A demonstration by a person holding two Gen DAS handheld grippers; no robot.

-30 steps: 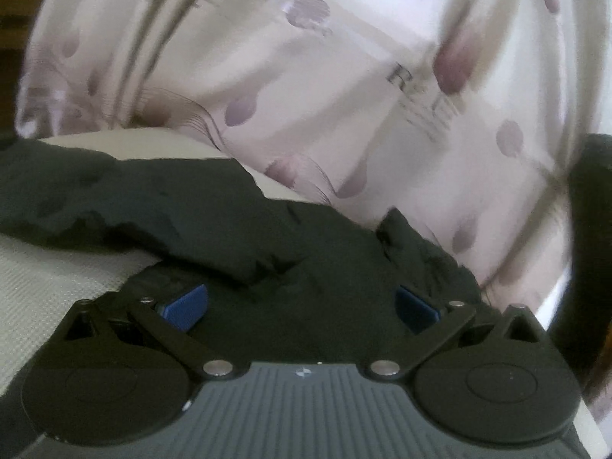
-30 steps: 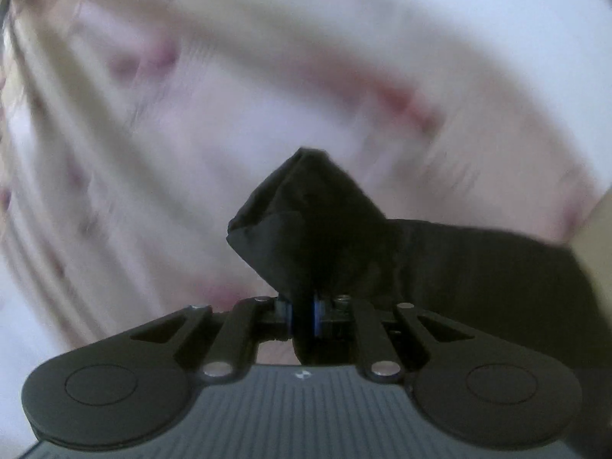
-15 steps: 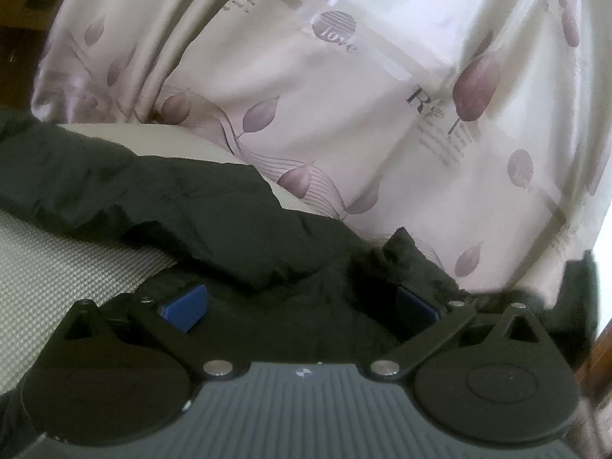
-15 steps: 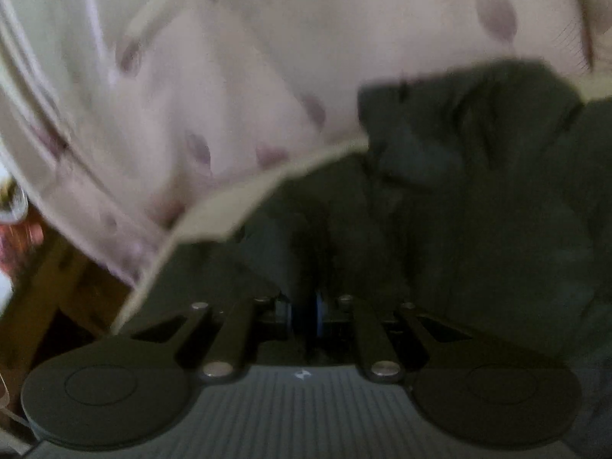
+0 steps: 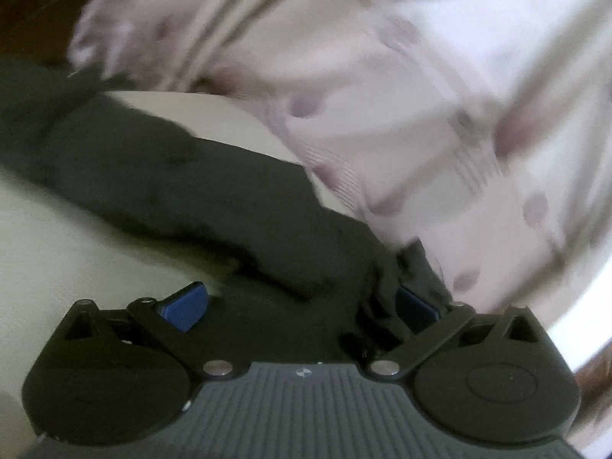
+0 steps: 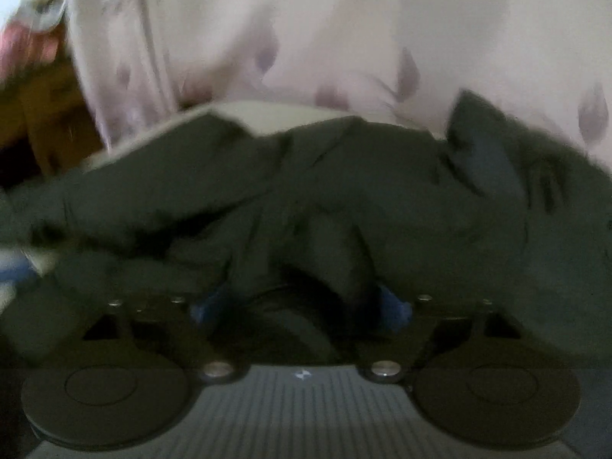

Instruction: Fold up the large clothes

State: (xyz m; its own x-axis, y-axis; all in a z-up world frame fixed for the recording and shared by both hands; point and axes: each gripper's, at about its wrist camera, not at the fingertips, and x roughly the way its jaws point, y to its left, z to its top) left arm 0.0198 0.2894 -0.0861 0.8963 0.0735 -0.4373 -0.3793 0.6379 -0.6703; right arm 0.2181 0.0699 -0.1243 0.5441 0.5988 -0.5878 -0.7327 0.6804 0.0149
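A large dark garment lies across a pale surface. In the left wrist view my left gripper is open, its blue pads wide apart, with a fold of the garment lying between them. In the right wrist view the same garment fills the middle, rumpled in folds. My right gripper is open, blue pads spread, dark cloth bunched loosely between them. Both views are blurred by motion.
A pale curtain with mauve leaf prints hangs right behind the surface, also in the right wrist view. Brown wooden furniture shows at the left.
My right gripper has opened and let go of the garment, which now lies rumpled before it. The left gripper stayed open and shifted over the cloth.
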